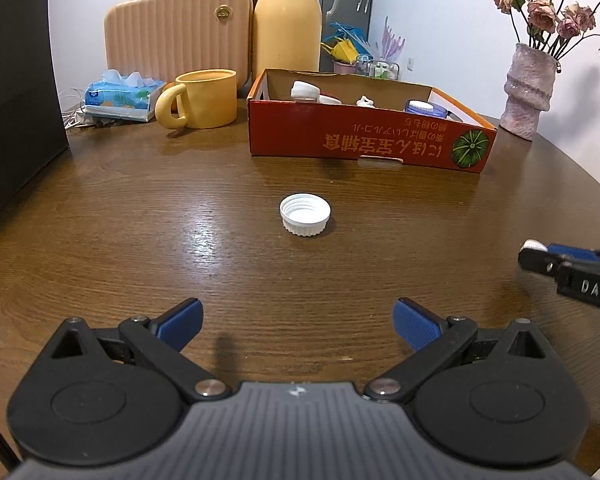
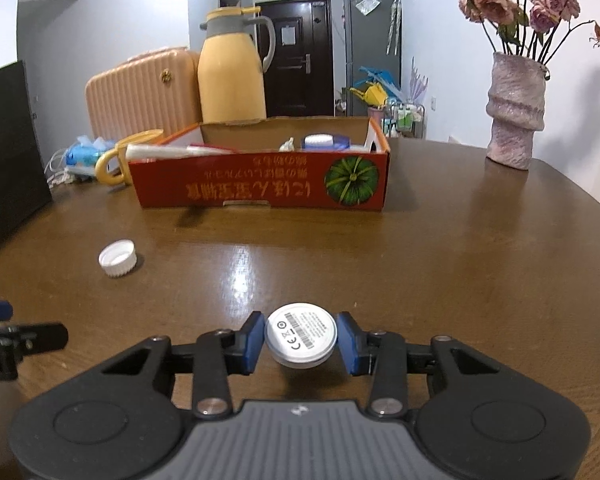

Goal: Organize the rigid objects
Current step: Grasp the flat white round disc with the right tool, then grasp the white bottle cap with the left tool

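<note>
1. The right tool (image 2: 301, 343) is clenched on a white round disc (image 2: 301, 340), its printed face up, held just above the surface (image 2: 440, 280).
2. The left tool (image 1: 298, 326) is released, nothing between its blue pads (image 1: 414, 326).
3. A white bottle cap (image 1: 305, 214) lies open side up mid-surface, ahead of the left tool.
4. A red cardboard box (image 2: 260, 184) sits nearer the far edge, holding small items.
5. A pink vase (image 2: 514, 112) stands at the far right edge.

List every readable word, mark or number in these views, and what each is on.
"DAS": on the black right claw, seen from the left wrist.
"CE": on the round white disc the claw grips; barcode and fine print too small.
Upside-down Japanese print on the red cardboard box: too blurred to quote.
</note>
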A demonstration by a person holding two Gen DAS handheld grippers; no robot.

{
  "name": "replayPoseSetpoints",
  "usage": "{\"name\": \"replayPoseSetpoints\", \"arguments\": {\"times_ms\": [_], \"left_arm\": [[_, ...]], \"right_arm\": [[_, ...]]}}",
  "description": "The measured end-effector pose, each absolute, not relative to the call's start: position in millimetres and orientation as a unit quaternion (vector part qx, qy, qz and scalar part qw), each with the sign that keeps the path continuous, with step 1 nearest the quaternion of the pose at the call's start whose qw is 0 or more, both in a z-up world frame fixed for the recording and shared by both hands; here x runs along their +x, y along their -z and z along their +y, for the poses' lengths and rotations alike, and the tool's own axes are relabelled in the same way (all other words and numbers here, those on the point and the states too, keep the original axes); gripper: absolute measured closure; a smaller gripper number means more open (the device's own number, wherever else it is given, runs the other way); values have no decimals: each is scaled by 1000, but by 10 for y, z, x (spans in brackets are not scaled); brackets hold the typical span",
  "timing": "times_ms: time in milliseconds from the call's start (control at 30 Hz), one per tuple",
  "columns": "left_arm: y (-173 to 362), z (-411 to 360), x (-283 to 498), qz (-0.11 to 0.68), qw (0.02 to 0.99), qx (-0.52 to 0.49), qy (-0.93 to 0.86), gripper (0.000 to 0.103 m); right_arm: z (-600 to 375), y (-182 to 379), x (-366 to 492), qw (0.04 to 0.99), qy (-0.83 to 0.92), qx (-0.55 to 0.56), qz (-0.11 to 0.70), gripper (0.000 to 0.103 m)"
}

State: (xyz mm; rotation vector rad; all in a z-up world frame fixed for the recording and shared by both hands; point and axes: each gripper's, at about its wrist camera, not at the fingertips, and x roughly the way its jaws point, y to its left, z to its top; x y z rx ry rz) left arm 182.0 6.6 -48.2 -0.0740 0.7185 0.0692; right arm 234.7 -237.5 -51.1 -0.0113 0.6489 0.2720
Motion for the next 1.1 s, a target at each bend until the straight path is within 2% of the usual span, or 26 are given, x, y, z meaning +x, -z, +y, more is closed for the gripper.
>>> {"name": "replayPoseSetpoints", "arguments": {"times_ms": [567, 1100], "left_arm": [[401, 88, 2210, 353, 934, -25, -49, 0], [469, 94, 2835, 362, 928, -18, -87, 0]], "right_arm": [[-2337, 317, 2661, 952, -135, 1, 276, 64], [-2321, 356, 3036, 957, -129, 18, 260, 64]]}}
